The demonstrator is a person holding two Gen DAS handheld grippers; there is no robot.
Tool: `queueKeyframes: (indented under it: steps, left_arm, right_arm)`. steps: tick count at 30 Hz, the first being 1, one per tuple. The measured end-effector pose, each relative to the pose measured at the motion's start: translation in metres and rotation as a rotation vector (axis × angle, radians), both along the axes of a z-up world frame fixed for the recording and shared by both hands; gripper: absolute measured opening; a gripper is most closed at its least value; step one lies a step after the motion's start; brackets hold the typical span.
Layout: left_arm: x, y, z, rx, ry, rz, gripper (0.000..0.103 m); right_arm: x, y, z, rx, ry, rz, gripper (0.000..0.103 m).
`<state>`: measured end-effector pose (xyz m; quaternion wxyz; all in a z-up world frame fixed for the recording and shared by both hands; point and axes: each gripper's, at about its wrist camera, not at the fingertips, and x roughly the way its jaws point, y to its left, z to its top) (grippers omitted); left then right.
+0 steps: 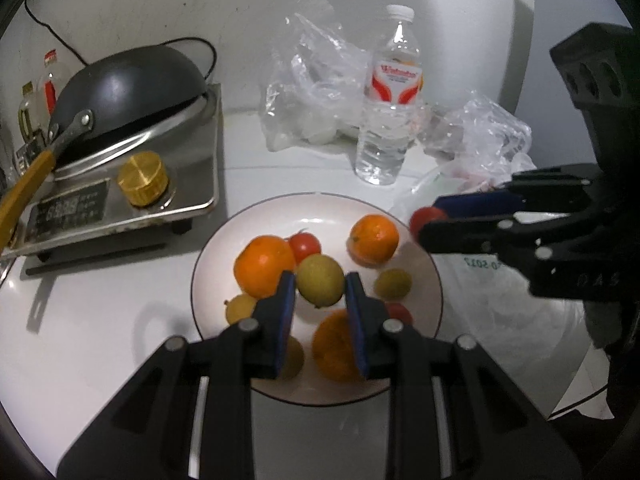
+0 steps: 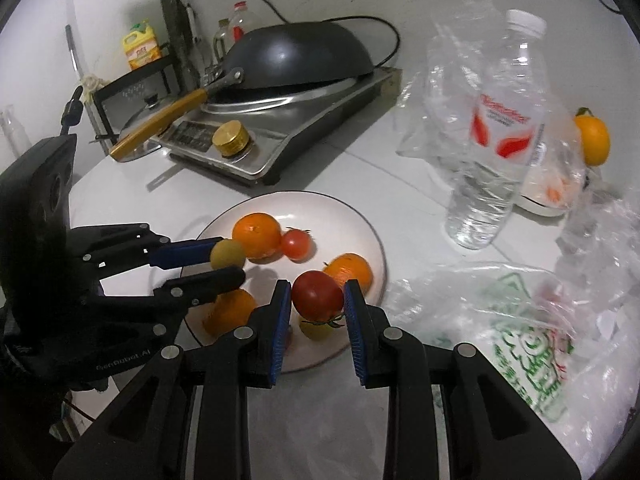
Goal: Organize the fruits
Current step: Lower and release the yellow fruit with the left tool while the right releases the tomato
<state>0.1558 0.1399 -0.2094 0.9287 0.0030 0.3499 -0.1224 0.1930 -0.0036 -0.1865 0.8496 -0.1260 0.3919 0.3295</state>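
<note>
Item 1 — your left gripper [image 1: 320,280], black frame w/ blue pads, is clamped on a round yellow-green lime [image 1: 321,280], held over the middle of the round white plate w/ thin dark rim [image 1: 208,248]. Item 2 — your right gripper [image 2: 317,295] is clamped on a ripe red tomato [image 2: 317,295], green stem end facing down, held above the plate's near-right part. On the plate, per left wrist view: large orange [image 1: 264,266] at left, small red tomato [image 1: 306,245] touching it, a second orange [image 1: 375,239] at back right, a small yellow-green fruit [image 1: 393,284] near the right rim, another yellowish fruit [image 1: 239,307] at left front, and an orange [image 1: 334,346] at front, partly hidden by your fingers. Surroundings: white countertop [image 1: 100,320]; steel induction cooker w/ brass knob [image 1: 141,178], a dark wok [image 1: 132,88] upside down on it; clear plastic water bottle w/ red label [image 1: 390,96] upright behind the plate; crumpled clear plastic bags [image 1: 308,80] beside the bottle; printed plastic bag [image 2: 520,320] right of the plate; one orange fruit [image 2: 595,136] apart at far right.
</note>
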Motion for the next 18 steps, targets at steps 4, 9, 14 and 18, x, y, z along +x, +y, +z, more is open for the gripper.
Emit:
queueKeyframes:
  steps: [4,9,14,18]
  left_arm:
    - [0.009,0.007,-0.004,-0.043,0.033,0.010,0.026]
    - [0.012,0.006,-0.010,-0.080,0.057,0.004,0.026]
    - [0.014,0.007,-0.010,-0.089,0.066,-0.005,0.026]
    - [0.014,0.008,-0.010,-0.090,0.067,-0.005,0.026]
  right_arm:
    - [0.004,0.013,-0.008,-0.003,0.016,0.015,0.029]
    - [0.012,0.026,-0.024,-0.014,0.050,0.025,0.029]
    - [0.018,0.030,-0.032,-0.023,0.067,0.024,0.029]
    - [0.019,0.030,-0.033,-0.021,0.074,0.026,0.029]
